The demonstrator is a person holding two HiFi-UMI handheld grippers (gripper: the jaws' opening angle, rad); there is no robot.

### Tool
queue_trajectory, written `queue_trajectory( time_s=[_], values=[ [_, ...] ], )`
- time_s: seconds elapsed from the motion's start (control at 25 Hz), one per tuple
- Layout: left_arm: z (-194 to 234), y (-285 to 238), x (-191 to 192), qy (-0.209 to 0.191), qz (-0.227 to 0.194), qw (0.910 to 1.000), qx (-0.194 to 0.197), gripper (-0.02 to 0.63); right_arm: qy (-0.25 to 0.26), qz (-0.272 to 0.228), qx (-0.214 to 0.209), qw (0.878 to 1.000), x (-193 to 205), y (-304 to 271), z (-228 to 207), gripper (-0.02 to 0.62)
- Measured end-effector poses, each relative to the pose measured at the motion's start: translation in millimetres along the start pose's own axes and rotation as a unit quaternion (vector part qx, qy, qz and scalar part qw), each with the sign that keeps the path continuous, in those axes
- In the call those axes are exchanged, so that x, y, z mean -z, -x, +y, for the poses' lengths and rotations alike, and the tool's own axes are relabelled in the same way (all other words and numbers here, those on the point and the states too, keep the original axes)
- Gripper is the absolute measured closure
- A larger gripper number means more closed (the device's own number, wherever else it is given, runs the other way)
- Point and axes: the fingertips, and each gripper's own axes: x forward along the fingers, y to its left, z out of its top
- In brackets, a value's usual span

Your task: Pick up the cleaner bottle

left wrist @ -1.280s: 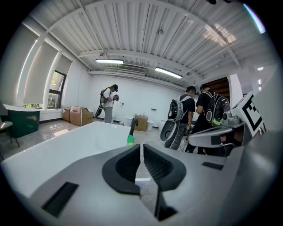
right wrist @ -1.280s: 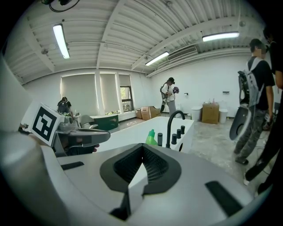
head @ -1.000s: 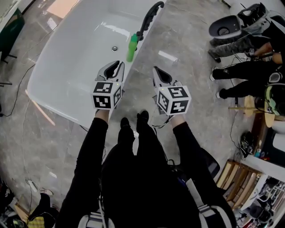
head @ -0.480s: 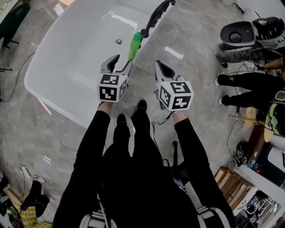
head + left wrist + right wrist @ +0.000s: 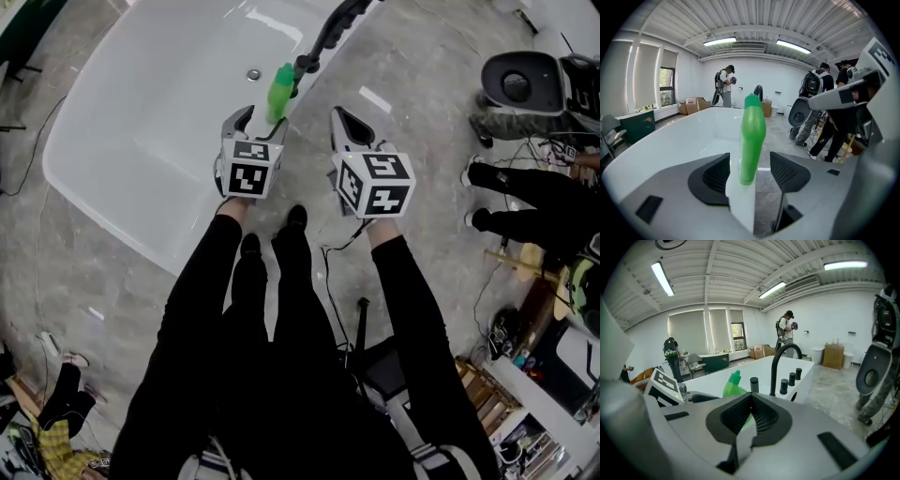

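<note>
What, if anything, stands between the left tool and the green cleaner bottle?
Nothing visible. The cleaner bottle stands upright on the tub edge straight ahead of the left tool, in line with its opening jaws, untouched. The black faucet is behind the bottle.

Floor point(image 5: 112, 281): grey marble-look, glossy. Walls point(image 5: 754, 75): white. Ceiling point(image 5: 754, 18): white, ribbed; fluorescent strip lights point(image 5: 719, 41) on. Windows point(image 5: 667, 89) w/ roller blinds point(image 5: 644, 75) part down. Cardboard boxes point(image 5: 693, 104) against far wall. White freestanding bathtub point(image 5: 159, 103) mid-room.
</note>
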Motion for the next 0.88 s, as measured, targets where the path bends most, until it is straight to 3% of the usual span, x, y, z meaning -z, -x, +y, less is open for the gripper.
queue_trajectory(
  time_s=[0.36,0.88],
  values=[
    [-1.8,-52.6,45.2,0.017,0.047,0.9983,-0.031,0.324,-0.019,0.018,-0.009,1.0,21.1,-15.4,-22.9,0.594],
    [10.5,-85.2,54.7,0.016,0.036,0.9966,-0.073,0.325,-0.028,0.043,-0.039,0.998,40.3,-56.3,-35.4,0.594]
  ],
)
